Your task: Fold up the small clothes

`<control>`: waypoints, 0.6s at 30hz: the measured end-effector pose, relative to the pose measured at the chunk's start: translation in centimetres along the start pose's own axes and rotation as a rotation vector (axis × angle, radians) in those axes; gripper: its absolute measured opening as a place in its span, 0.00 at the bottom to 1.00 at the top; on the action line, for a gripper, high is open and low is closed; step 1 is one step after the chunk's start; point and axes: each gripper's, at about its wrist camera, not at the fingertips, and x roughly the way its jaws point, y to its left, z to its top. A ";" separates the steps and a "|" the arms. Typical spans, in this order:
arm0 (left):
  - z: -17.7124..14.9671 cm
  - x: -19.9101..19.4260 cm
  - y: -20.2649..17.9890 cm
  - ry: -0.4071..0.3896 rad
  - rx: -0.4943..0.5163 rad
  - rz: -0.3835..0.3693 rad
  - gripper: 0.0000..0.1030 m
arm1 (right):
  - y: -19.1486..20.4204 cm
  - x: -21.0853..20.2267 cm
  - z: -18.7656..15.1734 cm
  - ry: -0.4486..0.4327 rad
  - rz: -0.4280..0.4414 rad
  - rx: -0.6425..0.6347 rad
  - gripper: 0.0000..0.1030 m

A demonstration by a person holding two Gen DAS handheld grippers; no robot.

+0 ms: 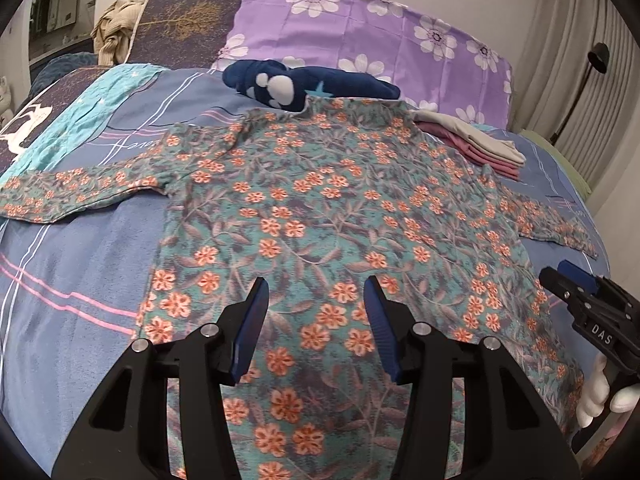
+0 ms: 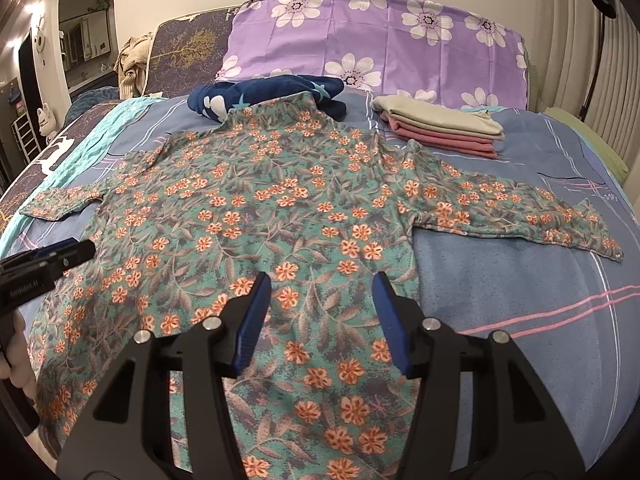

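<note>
A teal long-sleeved top with orange flowers point(image 1: 316, 208) lies spread flat on the bed, both sleeves out to the sides; it also fills the right wrist view point(image 2: 280, 208). My left gripper point(image 1: 318, 284) is open and empty, hovering over the top's lower left part. My right gripper point(image 2: 322, 280) is open and empty over the lower right part near the side hem. The right gripper shows at the right edge of the left wrist view point(image 1: 576, 284); the left gripper shows at the left edge of the right wrist view point(image 2: 60, 256).
A stack of folded pink and beige clothes point(image 2: 440, 128) sits at the back right on the blue bedspread point(image 2: 520, 280). A crumpled navy garment point(image 2: 272, 94) lies behind the top's collar. A purple flowered pillow point(image 2: 380, 40) stands at the headboard. A teal cloth point(image 1: 80, 108) lies left.
</note>
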 end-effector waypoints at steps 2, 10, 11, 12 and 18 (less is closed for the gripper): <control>0.2 -0.3 0.8 -0.004 -0.016 0.017 0.50 | -0.2 0.4 -0.1 0.010 0.000 0.002 0.55; 0.7 -2.1 6.1 -0.049 -0.129 0.119 0.50 | -0.8 1.9 0.1 0.055 0.009 0.027 0.58; 0.7 -2.1 7.2 -0.049 -0.151 0.134 0.50 | -0.7 2.0 0.2 0.051 0.014 0.029 0.59; 0.7 -2.2 8.2 -0.049 -0.171 0.148 0.50 | -0.6 2.0 0.3 0.050 0.018 0.030 0.60; 0.7 -2.4 18.6 -0.063 -0.436 0.234 0.60 | -0.4 2.1 0.2 0.062 0.012 0.015 0.63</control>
